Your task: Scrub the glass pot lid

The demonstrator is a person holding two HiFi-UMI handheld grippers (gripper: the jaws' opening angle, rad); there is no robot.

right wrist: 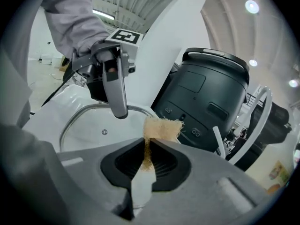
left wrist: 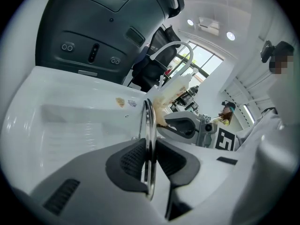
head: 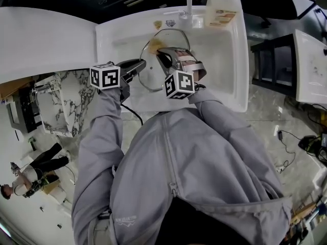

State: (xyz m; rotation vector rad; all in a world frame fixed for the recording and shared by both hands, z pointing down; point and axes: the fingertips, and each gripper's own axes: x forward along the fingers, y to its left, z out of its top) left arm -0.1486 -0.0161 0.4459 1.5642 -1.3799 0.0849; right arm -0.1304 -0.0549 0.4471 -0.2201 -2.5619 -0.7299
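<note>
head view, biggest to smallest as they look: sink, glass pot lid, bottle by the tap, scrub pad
1. sink, by far
2. glass pot lid, partly covered
3. bottle, cut off at the top edge, so its place after the lid is unsure
4. scrub pad

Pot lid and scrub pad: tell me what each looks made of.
Pot lid: clear glass, as the white sink shows through it; its rim is bright and mirror-like, likely polished steel. Scrub pad: tan, coarse, frayed fibres, perhaps loofah or a synthetic scourer; the look leaves that open.
</note>
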